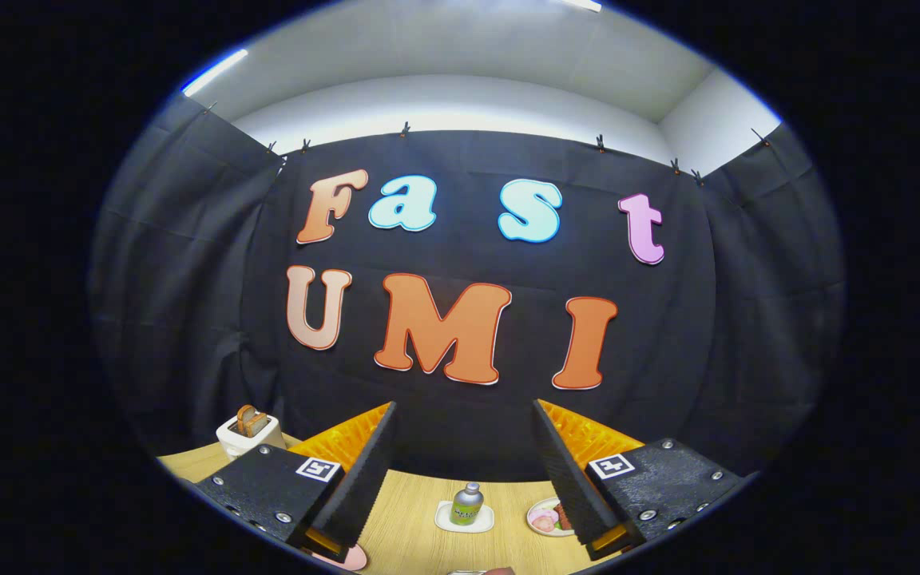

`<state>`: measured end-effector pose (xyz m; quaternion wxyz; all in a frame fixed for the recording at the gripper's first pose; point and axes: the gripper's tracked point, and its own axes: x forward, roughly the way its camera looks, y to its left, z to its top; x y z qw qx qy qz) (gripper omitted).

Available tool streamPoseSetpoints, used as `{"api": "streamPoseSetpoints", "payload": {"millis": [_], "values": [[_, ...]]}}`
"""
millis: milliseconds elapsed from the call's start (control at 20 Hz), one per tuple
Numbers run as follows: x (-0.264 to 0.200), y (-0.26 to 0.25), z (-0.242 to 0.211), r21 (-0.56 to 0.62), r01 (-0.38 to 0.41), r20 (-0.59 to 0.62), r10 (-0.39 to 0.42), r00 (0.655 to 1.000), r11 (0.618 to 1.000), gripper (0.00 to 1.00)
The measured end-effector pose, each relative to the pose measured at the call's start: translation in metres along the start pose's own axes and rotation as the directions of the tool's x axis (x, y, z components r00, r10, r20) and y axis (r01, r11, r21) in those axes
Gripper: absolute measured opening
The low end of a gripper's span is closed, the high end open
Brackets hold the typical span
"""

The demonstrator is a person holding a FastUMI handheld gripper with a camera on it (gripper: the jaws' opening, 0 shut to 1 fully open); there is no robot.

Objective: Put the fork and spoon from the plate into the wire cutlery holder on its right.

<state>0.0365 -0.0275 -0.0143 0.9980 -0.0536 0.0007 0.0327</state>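
My gripper [464, 409] is held high over the wooden table [408, 519] and stands open, with a wide gap and nothing between its black fingers [364, 471]. Under the near end of the left finger peeks the rim of a pink plate [348, 557]. What lies on it is hidden. At the nearest strip of table, between the fingers, a small silvery and brownish edge [482, 571] shows, too little of it to tell what it is.
A small bottle [468, 504] stands on a white square mat [464, 519] on the table between the fingers. A plate with food [544, 519] lies partly behind the right finger. A white toaster with bread [250, 431] sits beyond the left finger by the black cloth wall.
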Motion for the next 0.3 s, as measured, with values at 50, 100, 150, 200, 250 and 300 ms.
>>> {"api": "streamPoseSetpoints", "payload": {"millis": [50,100,150,200,250,300], "values": [[-0.001,-0.001,0.004,-0.008,0.002,0.017,-0.002,1.0,1.0,0.98],[-0.001,0.0,0.007,-0.016,0.001,0.033,-0.001,0.999,1.0,0.98],[-0.001,-0.001,0.011,-0.022,0.005,0.046,-0.004,0.999,1.0,0.98],[-0.002,-0.003,0.013,-0.023,0.009,0.054,-0.007,0.998,1.0,0.98],[-0.002,-0.003,0.015,-0.018,0.013,0.063,-0.012,0.998,1.0,0.98],[-0.003,-0.004,0.017,-0.012,0.012,0.071,-0.011,0.997,1.0,0.98]]}}
